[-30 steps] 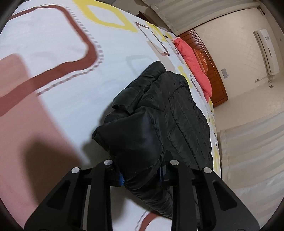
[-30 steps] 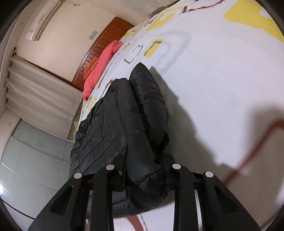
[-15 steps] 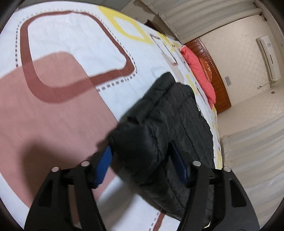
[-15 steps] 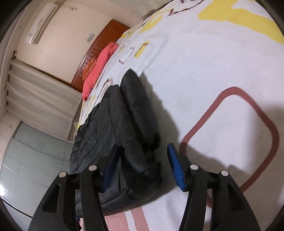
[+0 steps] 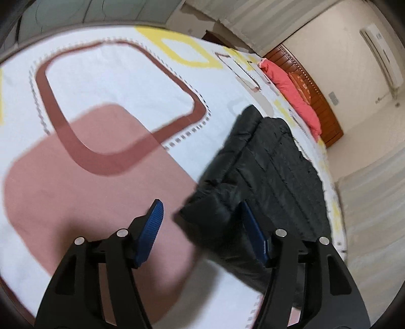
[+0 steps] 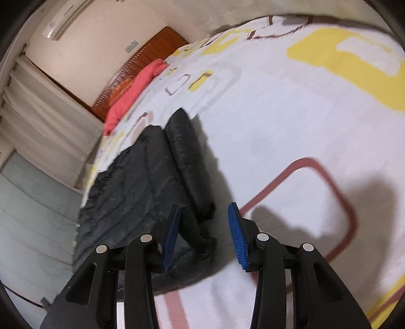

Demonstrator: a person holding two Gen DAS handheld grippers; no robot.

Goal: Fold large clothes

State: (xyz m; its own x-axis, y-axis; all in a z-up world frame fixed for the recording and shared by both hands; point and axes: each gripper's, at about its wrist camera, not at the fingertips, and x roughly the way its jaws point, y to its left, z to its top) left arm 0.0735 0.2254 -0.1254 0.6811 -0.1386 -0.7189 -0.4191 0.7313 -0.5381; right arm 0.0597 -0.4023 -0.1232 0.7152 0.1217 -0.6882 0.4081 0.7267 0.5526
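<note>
One black quilted jacket [image 5: 276, 162], folded into a long bundle, lies on the bed's patterned sheet [image 5: 106, 83] near its edge; the sleeve [image 6: 188, 157] lies doubled along one side.

Two handheld grippers, each with two blue ribbed pads:
- left gripper [image 5: 206, 231]: jaws spread, the jacket's near corner between them, the left-hand pad clear of the fabric.
- right gripper [image 6: 203, 235]: jaws apart and closing, the near end of the jacket between them, neither pad seen pressing it.

One coral-red pillow [image 5: 296, 96] at the wooden headboard [image 6: 152, 58].
One wall air conditioner [image 6: 64, 21].
Sheet print: white ground with brown, yellow and pink rounded shapes.
Writing: none legible.
</note>
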